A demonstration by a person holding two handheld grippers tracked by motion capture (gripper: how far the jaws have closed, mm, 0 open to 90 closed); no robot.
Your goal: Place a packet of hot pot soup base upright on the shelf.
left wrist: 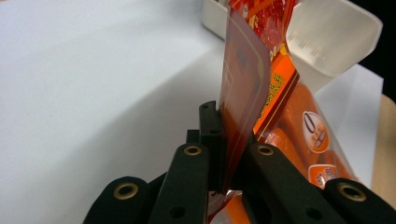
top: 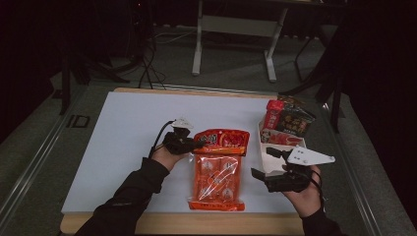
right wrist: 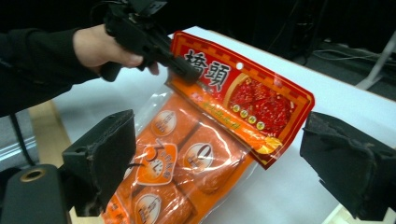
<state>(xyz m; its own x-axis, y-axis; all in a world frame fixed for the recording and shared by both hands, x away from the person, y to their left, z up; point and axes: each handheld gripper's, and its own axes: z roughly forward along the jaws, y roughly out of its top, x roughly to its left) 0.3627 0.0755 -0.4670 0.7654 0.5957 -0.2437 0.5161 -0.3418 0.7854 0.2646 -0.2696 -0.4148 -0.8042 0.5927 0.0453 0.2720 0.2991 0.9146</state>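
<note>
Orange and red plastic catches our eye first in the high view: a flat, see-through orange food packet with a red printed header lies near the front of the white table sheet, header end raised toward twelve o'clock. The left gripper reaches in from nine o'clock and is clamped on that header's left corner. At three o'clock of the packet stands a white open cardboard box, with a red and dark printed packet propped in its far end. The right gripper sits just in front of that box, its jaws spread wide with nothing between them.

From the left gripper view we see what the overhead camera cannot: the header card stands on edge, pinched tight between the two black jaws, with the orange pouches hanging away at four o'clock and the box's pale wall beyond at one o'clock.

In the right gripper view we read the packet from the front: round white labels on separate orange pouches, and large white characters on the header. The left gripper bites the header's upper corner at eleven o'clock. This gripper's own padded jaws stand well apart, either side of the packet, touching nothing.
</note>
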